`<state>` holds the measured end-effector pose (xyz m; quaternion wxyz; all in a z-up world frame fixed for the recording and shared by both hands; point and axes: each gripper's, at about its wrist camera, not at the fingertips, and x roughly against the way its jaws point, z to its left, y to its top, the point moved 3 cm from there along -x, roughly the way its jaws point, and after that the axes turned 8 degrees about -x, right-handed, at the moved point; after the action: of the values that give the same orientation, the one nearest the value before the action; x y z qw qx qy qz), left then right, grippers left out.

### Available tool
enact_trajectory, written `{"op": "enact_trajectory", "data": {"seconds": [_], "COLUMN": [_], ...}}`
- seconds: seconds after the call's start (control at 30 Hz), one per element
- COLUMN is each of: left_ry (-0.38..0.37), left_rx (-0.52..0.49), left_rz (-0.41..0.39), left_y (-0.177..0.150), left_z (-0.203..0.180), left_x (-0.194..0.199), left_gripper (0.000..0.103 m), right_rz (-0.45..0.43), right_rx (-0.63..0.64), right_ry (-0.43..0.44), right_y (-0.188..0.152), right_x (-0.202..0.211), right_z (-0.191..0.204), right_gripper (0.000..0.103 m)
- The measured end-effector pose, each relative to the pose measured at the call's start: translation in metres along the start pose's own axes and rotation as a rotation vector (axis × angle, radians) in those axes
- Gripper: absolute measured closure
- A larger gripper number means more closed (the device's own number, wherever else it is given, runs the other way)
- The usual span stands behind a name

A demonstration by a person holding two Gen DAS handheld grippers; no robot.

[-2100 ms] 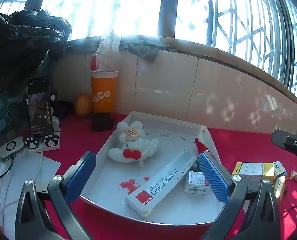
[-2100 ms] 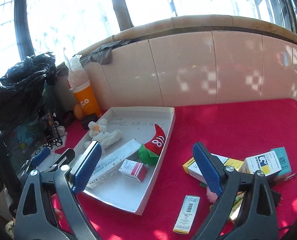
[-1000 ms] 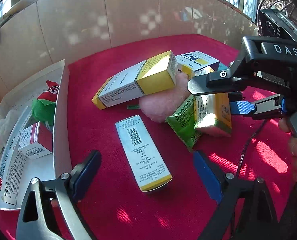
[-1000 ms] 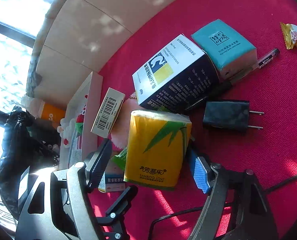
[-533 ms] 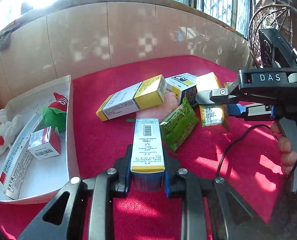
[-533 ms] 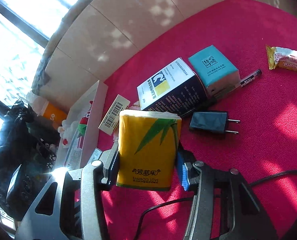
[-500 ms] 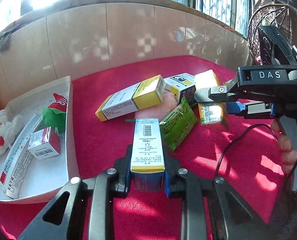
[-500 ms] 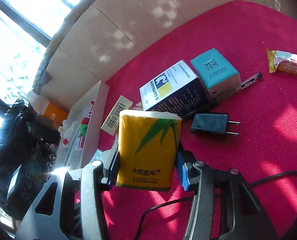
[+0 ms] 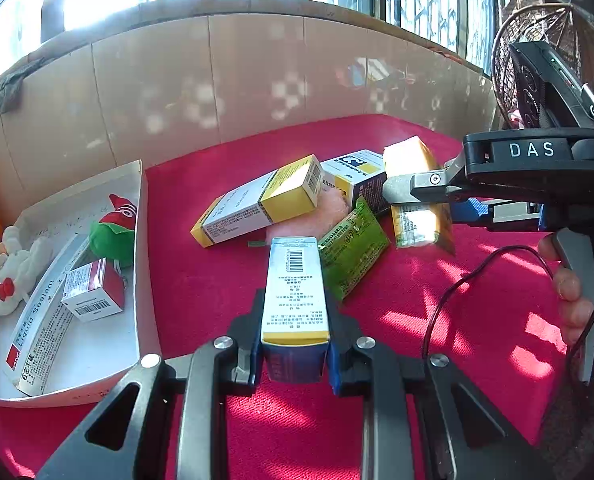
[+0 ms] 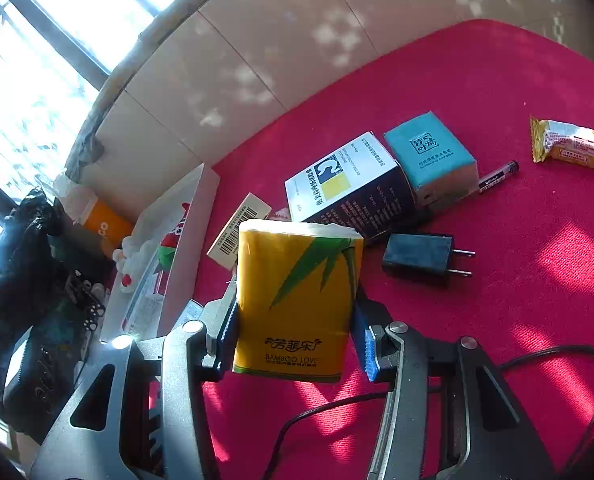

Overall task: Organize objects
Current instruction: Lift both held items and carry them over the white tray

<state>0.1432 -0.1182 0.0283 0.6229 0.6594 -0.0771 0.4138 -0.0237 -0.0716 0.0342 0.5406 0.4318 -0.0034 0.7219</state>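
Note:
My left gripper [image 9: 293, 356] is shut on a slim blue-and-white box with a yellow band [image 9: 295, 288], held just above the red cloth. My right gripper [image 10: 295, 340] is shut on a yellow bamboo tissue pack [image 10: 297, 296], which is lifted off the cloth. In the left wrist view the right gripper [image 9: 421, 200] and its tissue pack [image 9: 413, 220] are at the right, with a person's hand on the handle. The white tray [image 9: 141, 240] lies at the left and holds a sealant box [image 9: 37, 320], a small red-white box [image 9: 91, 292] and two plush toys.
On the red cloth lie a yellow-white carton [image 9: 257, 200], a dark box [image 10: 349, 188], a green sachet [image 9: 351, 248], a teal tissue pack [image 10: 429, 152], a pen [image 10: 497, 176], a black plug [image 10: 417, 258] and a snack wrapper [image 10: 569, 146]. A tiled wall runs behind. A black cable trails near the right gripper.
A second ago both grippers stood open around their things. Both have shut, the left on the slim box, the right on the tissue pack, and raised them slightly.

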Motion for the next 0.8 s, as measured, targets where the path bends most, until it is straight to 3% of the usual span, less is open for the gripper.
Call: {"op": "enact_trajectory", "data": {"seconds": [0.27,0.8], "left_ry": [0.005,0.038], "left_rx": [0.012,0.044], "left_rz": [-0.066,-0.146], "left_y": [0.004,0.008], "left_z": [0.004,0.014], "left_x": [0.014,0.032], "left_gripper": [0.079,0.079], "right_rz": [-0.055,-0.080], "right_rx": [0.080,0.155], "right_ry": [-0.026,-0.042], "right_y": [-0.001,-0.006], "right_x": [0.009,0.012], "right_z": [0.012,0.026], "right_gripper": [0.055,0.055]}}
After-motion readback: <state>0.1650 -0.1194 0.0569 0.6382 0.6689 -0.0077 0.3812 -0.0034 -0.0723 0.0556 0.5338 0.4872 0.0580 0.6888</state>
